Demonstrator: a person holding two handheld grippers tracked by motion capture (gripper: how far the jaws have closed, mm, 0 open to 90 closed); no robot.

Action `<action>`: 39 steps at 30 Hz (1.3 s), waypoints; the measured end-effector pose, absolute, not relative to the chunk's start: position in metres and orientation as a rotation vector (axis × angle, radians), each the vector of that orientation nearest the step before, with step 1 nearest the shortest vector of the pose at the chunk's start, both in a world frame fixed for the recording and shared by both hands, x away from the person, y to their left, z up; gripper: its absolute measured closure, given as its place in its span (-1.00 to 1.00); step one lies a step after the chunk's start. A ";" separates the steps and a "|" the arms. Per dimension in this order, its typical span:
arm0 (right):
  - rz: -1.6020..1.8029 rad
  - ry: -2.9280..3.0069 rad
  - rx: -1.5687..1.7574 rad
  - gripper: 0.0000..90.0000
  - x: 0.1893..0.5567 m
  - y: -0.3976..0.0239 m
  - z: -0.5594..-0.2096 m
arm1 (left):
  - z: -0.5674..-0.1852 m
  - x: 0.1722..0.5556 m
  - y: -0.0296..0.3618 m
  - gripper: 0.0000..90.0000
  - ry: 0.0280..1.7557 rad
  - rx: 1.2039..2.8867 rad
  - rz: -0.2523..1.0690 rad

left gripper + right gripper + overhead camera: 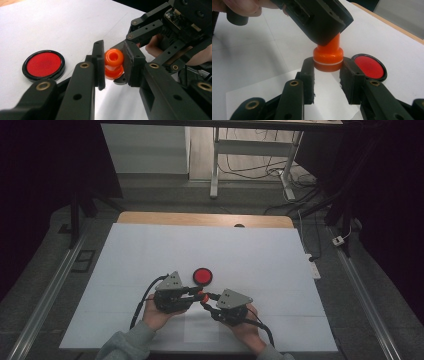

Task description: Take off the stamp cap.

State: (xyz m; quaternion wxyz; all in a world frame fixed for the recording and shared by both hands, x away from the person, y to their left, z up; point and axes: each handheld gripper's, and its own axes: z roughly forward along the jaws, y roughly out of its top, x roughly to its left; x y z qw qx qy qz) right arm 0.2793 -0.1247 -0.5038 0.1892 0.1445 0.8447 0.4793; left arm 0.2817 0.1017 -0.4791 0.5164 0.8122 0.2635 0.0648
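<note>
A small orange spool-shaped piece [202, 296] with a narrow neck and a wider base is held just above the white sheet between both grippers. My left gripper [113, 62] is shut on its upper knob [113, 57]. My right gripper [328, 65] is shut on its wide base [328, 56], which has a thin white ring around it. In the high view the left gripper [197, 293] and the right gripper [205, 301] meet tip to tip near the front middle of the table. A red disc with a black rim [202, 276] lies flat just beyond them.
A white sheet [150, 250] covers the table, and the wooden table edge [200, 218] shows at the far side. A smaller paper rectangle [200, 330] lies near the front edge. Desk legs [215, 170] and cables [260, 170] stand on the floor beyond.
</note>
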 end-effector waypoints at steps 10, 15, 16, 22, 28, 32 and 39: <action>1.349 2.370 0.410 0.44 0.279 -0.125 -0.504 | -0.479 0.282 0.102 0.62 0.632 1.950 0.154; 1.345 2.372 0.405 0.44 0.279 -0.125 -0.504 | -0.479 0.282 0.102 0.62 0.635 1.948 0.150; 1.345 2.371 0.404 0.44 0.279 -0.125 -0.504 | -0.479 0.282 0.102 0.62 0.634 1.947 0.152; 1.293 2.385 0.432 0.44 0.281 -0.126 -0.508 | -0.471 0.281 0.114 0.62 0.665 1.884 0.215; 1.373 2.356 0.504 0.44 0.286 -0.134 -0.507 | -0.469 0.284 0.127 0.63 0.688 1.851 0.187; 1.354 2.367 0.502 0.44 0.287 -0.134 -0.509 | -0.469 0.282 0.123 0.62 0.664 1.868 0.191; 1.341 2.359 0.521 0.44 0.288 -0.140 -0.508 | -0.469 0.285 0.127 0.62 0.680 1.865 0.184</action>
